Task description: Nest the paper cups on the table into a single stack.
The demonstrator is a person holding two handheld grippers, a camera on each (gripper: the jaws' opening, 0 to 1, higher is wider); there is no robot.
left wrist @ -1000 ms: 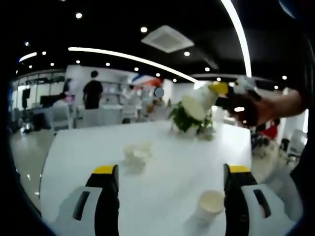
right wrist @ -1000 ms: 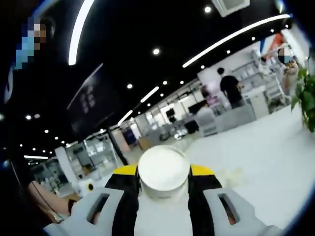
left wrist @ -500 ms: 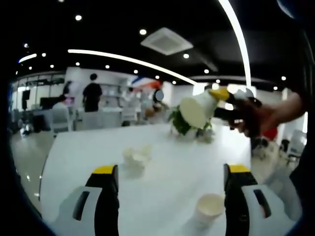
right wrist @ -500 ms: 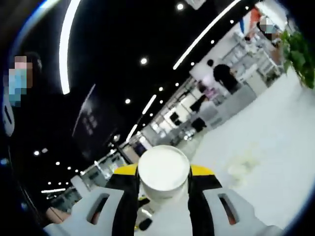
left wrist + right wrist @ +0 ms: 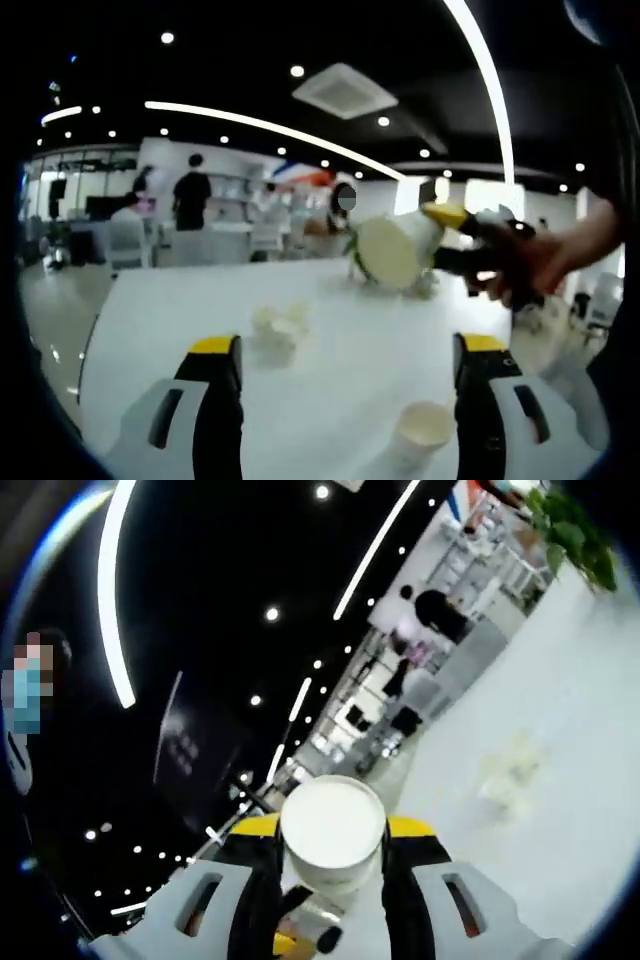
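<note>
The right gripper point(image 5: 455, 240) held a paper cup point(image 5: 332, 830) — best lowered straight into the near cup point(image 5: 422, 432); left gripper point(image 5: 340, 400) was wide.

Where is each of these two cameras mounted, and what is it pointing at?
Left gripper view: rides on the left gripper, looking level across the white table at a lone paper cup and a cup cluster; the person's hand brings in the right gripper.
Right gripper view: rides on the right gripper, rolled and tilted toward the ceiling, shut on a held paper cup.
Shared: table, cup cluster, held cup, green plant.
</note>
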